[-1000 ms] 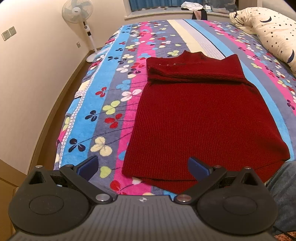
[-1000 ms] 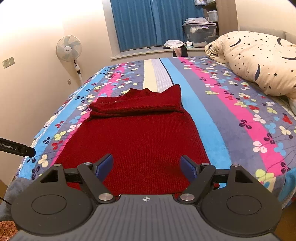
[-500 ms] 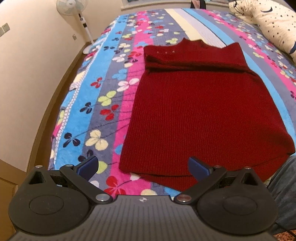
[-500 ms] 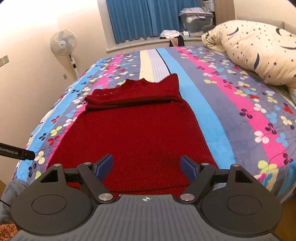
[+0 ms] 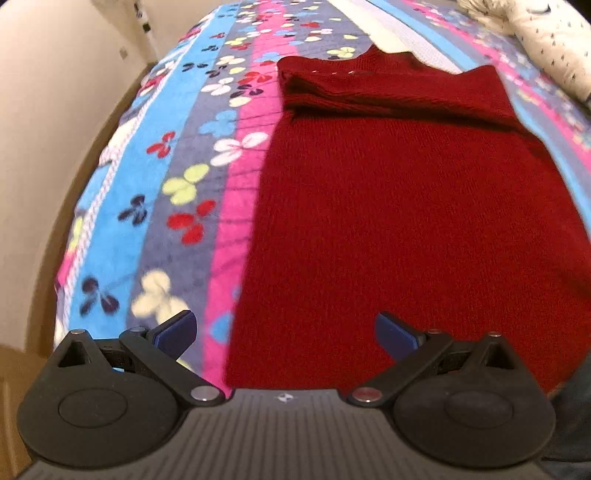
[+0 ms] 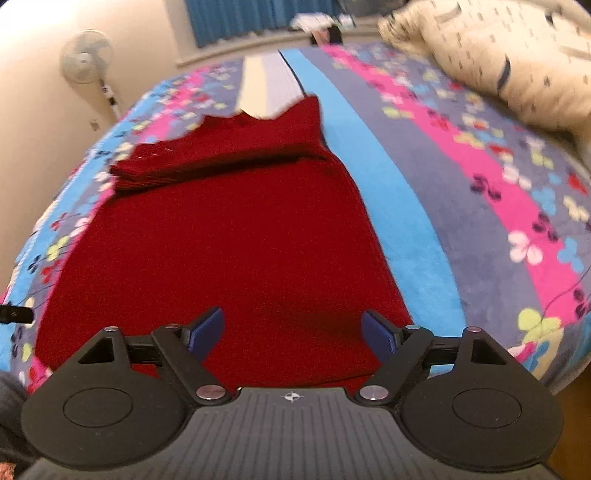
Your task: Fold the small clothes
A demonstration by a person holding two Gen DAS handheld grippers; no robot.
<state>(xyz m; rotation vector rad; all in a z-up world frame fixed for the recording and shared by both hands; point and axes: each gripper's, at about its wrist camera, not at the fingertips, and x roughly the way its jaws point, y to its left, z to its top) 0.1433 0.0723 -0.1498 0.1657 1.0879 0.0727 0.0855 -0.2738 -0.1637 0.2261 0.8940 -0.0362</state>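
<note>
1 red knit sweater [image 5: 406, 221] lies flat on a striped floral bedspread [image 5: 177, 184].

Its long axis runs away from the cameras, collar far, hem near (sleeves folded across the top). 1 fan [image 6: 86, 59] stands by the cream wall. Left gripper [image 5: 286, 330] and right gripper [image 6: 293, 330] both gape wide, empty, over the hem.

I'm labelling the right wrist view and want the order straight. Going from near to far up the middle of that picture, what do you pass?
Right gripper, open → flat body of the red sweater → its folded-over sleeves → striped floral blanket → blue curtain.
</note>
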